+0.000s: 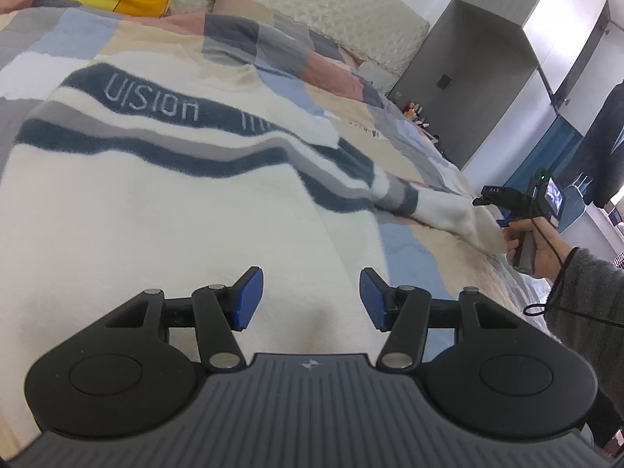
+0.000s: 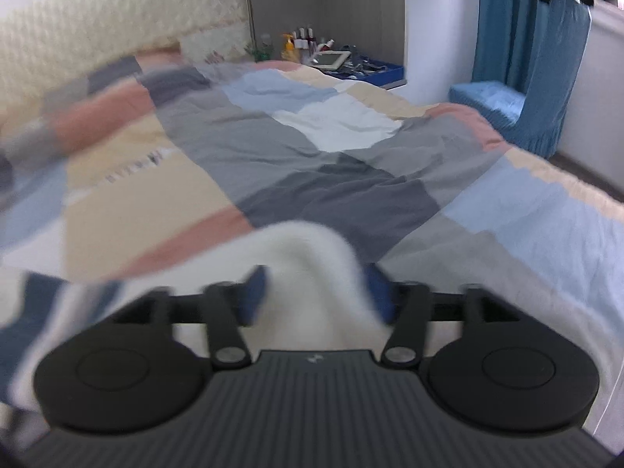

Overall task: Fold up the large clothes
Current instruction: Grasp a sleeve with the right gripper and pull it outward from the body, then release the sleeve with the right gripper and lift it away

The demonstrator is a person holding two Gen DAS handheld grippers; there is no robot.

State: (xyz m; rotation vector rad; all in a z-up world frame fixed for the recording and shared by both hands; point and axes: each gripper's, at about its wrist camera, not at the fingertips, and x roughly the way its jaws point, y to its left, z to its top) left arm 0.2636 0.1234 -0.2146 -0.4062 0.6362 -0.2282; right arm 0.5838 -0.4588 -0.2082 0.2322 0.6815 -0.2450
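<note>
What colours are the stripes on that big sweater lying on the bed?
Dark teal and grey stripes on the cream sweater; clearest in the left wrist view.

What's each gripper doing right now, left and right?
Left gripper: open, empty, over the sweater.
Right gripper: open, with the sweater's white sleeve end lying between its jaws, not clamped.

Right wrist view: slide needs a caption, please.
Right gripper open around the white sweater cuff, above a patchwork quilt.
</note>
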